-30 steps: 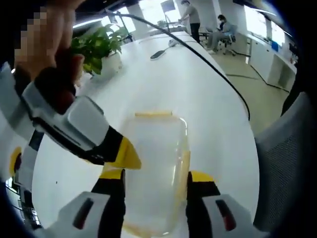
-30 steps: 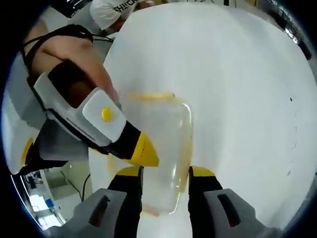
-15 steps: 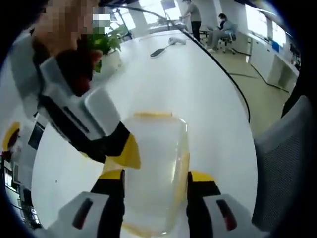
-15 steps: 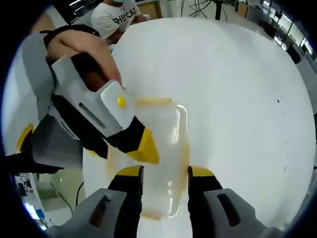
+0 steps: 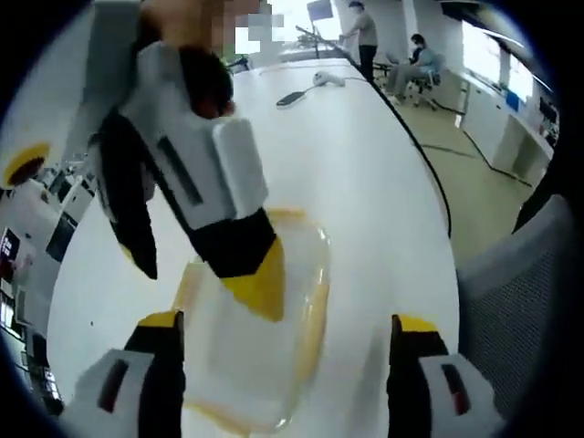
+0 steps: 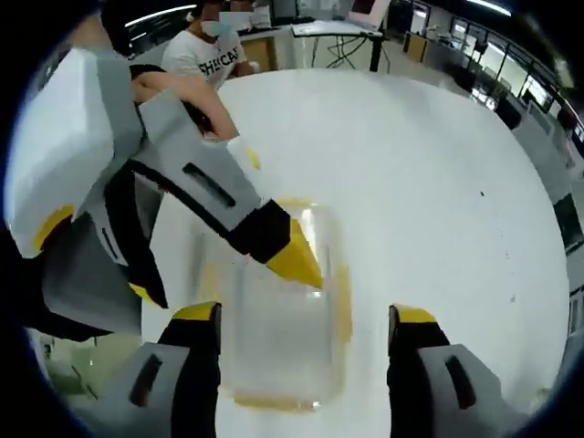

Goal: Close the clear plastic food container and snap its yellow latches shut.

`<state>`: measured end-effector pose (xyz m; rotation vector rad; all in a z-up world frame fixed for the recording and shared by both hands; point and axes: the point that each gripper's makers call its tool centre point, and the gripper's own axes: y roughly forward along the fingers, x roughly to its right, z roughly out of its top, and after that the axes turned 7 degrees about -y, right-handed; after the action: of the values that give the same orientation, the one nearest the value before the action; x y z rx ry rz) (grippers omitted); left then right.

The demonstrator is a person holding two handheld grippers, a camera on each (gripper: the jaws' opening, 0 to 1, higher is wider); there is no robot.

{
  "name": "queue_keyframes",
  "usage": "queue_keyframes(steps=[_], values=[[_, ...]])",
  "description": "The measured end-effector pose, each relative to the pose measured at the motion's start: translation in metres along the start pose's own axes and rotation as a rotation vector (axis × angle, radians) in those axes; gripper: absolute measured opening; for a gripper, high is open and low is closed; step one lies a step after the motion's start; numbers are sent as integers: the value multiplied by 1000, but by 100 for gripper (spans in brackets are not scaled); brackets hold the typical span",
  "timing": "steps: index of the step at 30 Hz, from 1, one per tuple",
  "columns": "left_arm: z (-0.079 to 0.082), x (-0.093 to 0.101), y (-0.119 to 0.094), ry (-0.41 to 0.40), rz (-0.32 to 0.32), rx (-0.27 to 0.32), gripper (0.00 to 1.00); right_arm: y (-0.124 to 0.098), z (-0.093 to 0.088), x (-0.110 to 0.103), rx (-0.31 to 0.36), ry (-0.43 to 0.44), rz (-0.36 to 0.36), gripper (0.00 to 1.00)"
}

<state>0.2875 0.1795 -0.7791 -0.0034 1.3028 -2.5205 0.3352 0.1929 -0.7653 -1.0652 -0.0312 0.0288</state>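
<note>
- The clear container [image 5: 265, 338] with yellow latches [image 5: 312, 315] lies flat on the white table [image 5: 365, 164].
- Left claw [image 5: 287, 342] gapes wide above it, empty.
- Right claw [image 6: 306, 333] likewise, empty.

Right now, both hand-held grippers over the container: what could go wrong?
1. Left hand-held gripper and right hand-held gripper are both open, so nothing clamps the container; a press may slide it across the table.
2. The crossing yellow fingertip sits mid-lid, off the yellow latches; they may stay unsnapped.
</note>
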Motion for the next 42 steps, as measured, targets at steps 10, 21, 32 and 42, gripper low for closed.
queue_keyframes(steps=[10,21,32,42], values=[[-15,-20,-11,35,-4,-38,99,-6,-22,-12,-37,-48,-102,96],[-32,-37,-6,88,-23,-112,95,1,-41,-29,-124,-95,-117,89],[-39,-40,5,105,-65,-161,82,11,-64,-32,-225,-152,-111,79],[-40,-42,9,145,-51,-187,75,13,-66,-28,-255,-161,-102,74]])
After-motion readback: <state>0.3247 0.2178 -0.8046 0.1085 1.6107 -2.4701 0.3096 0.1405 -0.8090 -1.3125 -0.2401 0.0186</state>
